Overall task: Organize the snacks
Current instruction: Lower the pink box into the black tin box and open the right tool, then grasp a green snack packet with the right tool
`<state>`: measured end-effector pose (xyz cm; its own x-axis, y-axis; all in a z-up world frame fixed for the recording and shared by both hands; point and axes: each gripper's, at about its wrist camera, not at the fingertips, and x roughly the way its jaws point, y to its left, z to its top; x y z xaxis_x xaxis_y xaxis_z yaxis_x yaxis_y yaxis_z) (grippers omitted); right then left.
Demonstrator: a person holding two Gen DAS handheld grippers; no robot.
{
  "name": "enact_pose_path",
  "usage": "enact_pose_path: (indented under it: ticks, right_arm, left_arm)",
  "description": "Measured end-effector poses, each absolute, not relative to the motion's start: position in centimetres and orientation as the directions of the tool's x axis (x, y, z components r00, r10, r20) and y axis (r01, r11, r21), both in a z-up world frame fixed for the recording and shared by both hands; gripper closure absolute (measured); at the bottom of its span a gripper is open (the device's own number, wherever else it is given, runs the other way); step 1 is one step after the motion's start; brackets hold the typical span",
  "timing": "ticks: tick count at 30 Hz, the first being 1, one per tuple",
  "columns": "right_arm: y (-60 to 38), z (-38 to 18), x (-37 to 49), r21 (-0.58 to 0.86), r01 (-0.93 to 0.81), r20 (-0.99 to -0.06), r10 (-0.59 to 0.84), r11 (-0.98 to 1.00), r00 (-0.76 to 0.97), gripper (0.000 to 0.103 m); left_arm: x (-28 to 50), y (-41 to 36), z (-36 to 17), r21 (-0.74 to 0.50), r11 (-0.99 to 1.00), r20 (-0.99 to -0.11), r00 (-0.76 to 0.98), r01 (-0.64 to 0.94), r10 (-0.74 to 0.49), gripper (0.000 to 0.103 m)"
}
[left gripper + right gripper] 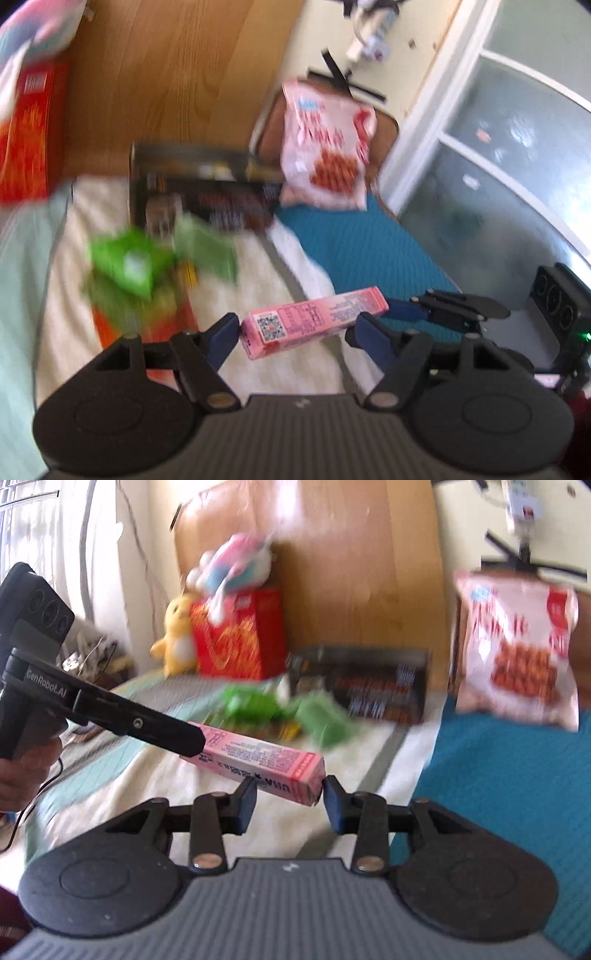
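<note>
Pink card, long and narrow: the pink box point(317, 317) is off the bed, carried in the air between both tools above the seam where the cream blanket point(258, 288) meets the teal cloth point(369, 251), toward the bed's near edge.

Left gripper point(295, 328): jaws a little over half open. One pad meets the box's coded end and the other bears on its long side, with the box slanting across the gap. It has hold of that end. A hand point(22, 775) grips this tool's handle at the left of the right wrist view.

Right gripper point(290, 794): jaws narrower, about a third open. Both pads press on the box's opposite end, one on each side face. The grip looks firm.

Other items noted, all blurred:
- Green packets point(129, 266) lie loose on the cream blanket near the middle of the bed.
- Behind them a black box point(207, 192) stands at the head edge against the wooden headboard point(166, 74).
- Further along the same edge is a red box point(240, 635), with a yellow plush toy point(175, 635) just beside it toward the window corner.
- A pink-and-white snack bag point(325, 147) stands upright at the head of the teal cloth; what props it I cannot tell.
</note>
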<state>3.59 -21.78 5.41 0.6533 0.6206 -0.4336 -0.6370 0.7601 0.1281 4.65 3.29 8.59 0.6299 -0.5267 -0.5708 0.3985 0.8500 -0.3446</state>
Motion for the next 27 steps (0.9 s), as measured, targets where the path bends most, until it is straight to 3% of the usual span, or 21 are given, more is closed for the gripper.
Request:
enact_pose_path:
  ticks: [10,17,22,27]
  right_arm:
    - [-17.9,7.0,16.3,0.095,-0.591,-0.359,0.582,0.801,0.730,0.061]
    - [-14.9,4.8,23.1,0.113,-0.544,-0.406,0.538,0.831,0.739,0.060]
    - [-14.3,3.5,23.8,0.116,-0.504,-0.404,0.505,0.856,0.763,0.039]
    - [-17.2,4.7,20.9,0.174,-0.512,-0.338,0.540,0.841,0.771,0.039]
  left_arm:
    - [19.4,5.3,10.3,-0.370,0.889,-0.535,0.721,0.268,-0.440,0.032]
    - [27.9,5.6,8.1,-0.324,0.929,-0.601,0.719,0.180,-0.349,0.030]
    - [30.1,5.1,6.7,-0.335,0.927,-0.624,0.697,0.170,-0.353,0.026]
    - [25.9,6.6,8.1,-0.377,0.902,-0.576,0.709,0.211,-0.407,0.023]
